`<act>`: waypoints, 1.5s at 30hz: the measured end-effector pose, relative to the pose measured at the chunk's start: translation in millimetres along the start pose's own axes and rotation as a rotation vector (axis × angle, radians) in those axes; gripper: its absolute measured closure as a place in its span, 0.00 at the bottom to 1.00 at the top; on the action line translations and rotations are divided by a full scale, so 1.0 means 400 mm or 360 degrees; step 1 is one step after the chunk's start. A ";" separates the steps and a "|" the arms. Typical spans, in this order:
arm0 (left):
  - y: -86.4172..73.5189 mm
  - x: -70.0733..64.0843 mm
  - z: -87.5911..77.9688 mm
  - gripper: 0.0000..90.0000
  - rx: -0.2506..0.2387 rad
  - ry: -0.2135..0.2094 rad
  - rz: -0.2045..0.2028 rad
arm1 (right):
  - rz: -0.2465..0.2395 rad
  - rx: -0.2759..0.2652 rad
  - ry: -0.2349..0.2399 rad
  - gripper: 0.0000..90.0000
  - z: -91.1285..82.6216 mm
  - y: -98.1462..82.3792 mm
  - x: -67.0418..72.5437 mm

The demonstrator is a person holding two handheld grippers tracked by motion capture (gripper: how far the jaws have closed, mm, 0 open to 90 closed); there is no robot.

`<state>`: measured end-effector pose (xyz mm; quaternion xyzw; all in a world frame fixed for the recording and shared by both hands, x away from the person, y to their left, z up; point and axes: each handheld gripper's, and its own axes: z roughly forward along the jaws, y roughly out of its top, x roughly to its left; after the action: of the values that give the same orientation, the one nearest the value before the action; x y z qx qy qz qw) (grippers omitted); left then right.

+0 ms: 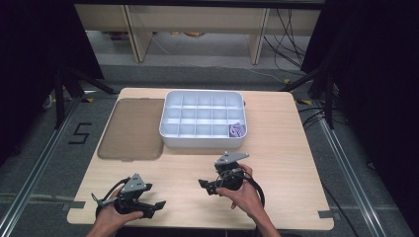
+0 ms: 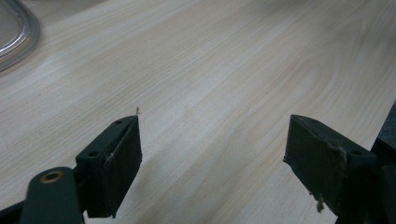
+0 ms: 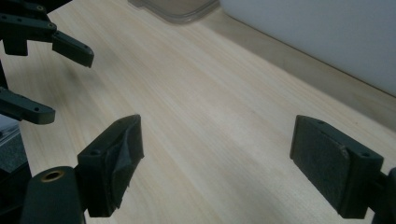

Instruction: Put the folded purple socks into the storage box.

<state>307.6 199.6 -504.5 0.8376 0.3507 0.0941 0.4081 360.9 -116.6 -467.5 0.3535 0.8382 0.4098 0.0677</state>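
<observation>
High view: a wooden table carries a white compartment tray at its far middle, with a translucent grey-brown lid lying flat just to its left, edges nearly touching. One small purple item sits in the tray's near right corner compartment; its shape is too small to make out. The other compartments look bare, though the far rows are partly masked by the dividers.

Left gripper lies low near the table's front left edge, held in the left hand, whose forearm is cut off by the bottom of the frame. Right gripper sits near the front middle, in the right hand, jaws pointing toward the left gripper. Both are well short of the tray, the right one nearer to it.

Left gripper view: both black jaws stand wide apart with bare wood grain between them, nothing held. A curved clear edge of the lid shows at the top left corner, cut off by the frame. The right jaw's pad looks frayed at its lower edge.

Right gripper view: jaws likewise spread wide over bare table, gripping nothing. The left gripper shows at the left edge, its two jaws parted, body cut off. The tray's white wall fills the upper right, its contents hidden behind it; a corner of the lid shows at top, blurred.
</observation>
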 end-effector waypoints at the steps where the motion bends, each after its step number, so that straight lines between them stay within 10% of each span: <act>1: 0.000 -0.003 0.001 0.20 -0.0011 -0.0008 -0.0014 | 0.0003 -0.0002 -0.0006 0.20 0.001 -0.003 0.003; 45: -0.001 -0.005 0.002 0.20 0.0035 -0.0007 0.0056 | 0.0034 0.0078 -0.0070 0.19 -0.008 -0.108 0.038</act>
<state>306.3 198.0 -505.0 0.8483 0.3360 0.0955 0.3981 325.3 -126.7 -494.4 0.3729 0.8425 0.3819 0.0732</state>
